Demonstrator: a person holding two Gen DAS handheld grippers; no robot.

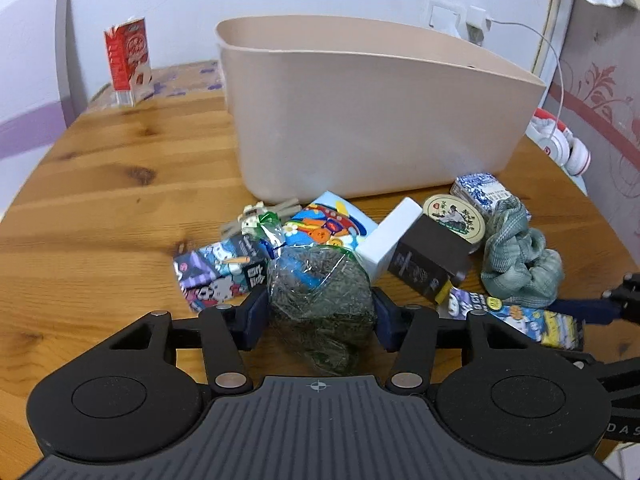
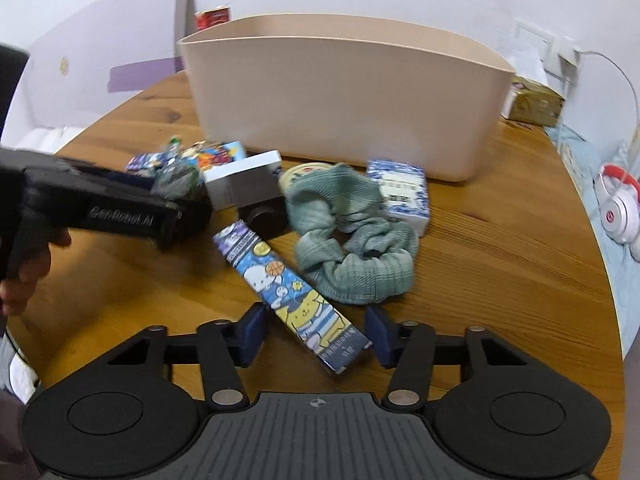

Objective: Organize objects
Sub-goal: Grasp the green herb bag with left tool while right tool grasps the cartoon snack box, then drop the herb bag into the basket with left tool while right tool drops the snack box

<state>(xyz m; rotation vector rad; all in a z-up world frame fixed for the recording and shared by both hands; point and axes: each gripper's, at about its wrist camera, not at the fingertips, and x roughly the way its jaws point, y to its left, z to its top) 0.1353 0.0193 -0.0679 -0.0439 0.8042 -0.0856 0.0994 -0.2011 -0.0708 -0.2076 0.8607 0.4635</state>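
My left gripper (image 1: 320, 314) is shut on a clear bag of dark green dried leaves (image 1: 320, 292), held just above the pile of small items on the wooden table (image 1: 112, 200). A beige plastic bin (image 1: 372, 120) stands behind the pile. My right gripper (image 2: 316, 332) is open, its fingers on either side of the near end of a long blue cartoon box (image 2: 288, 292) that lies on the table. A green scrunchie (image 2: 352, 240) lies just beyond it. The left gripper's body (image 2: 112, 208) shows at the left of the right wrist view.
The pile holds a purple cartoon box (image 1: 216, 276), a colourful pack (image 1: 328, 228), a white box (image 1: 392, 240), a dark box (image 1: 428, 264), a round tin (image 1: 456, 216) and a blue-white carton (image 2: 404, 196). A red carton (image 1: 128, 64) stands far left. Headphones (image 2: 618, 208) lie right.
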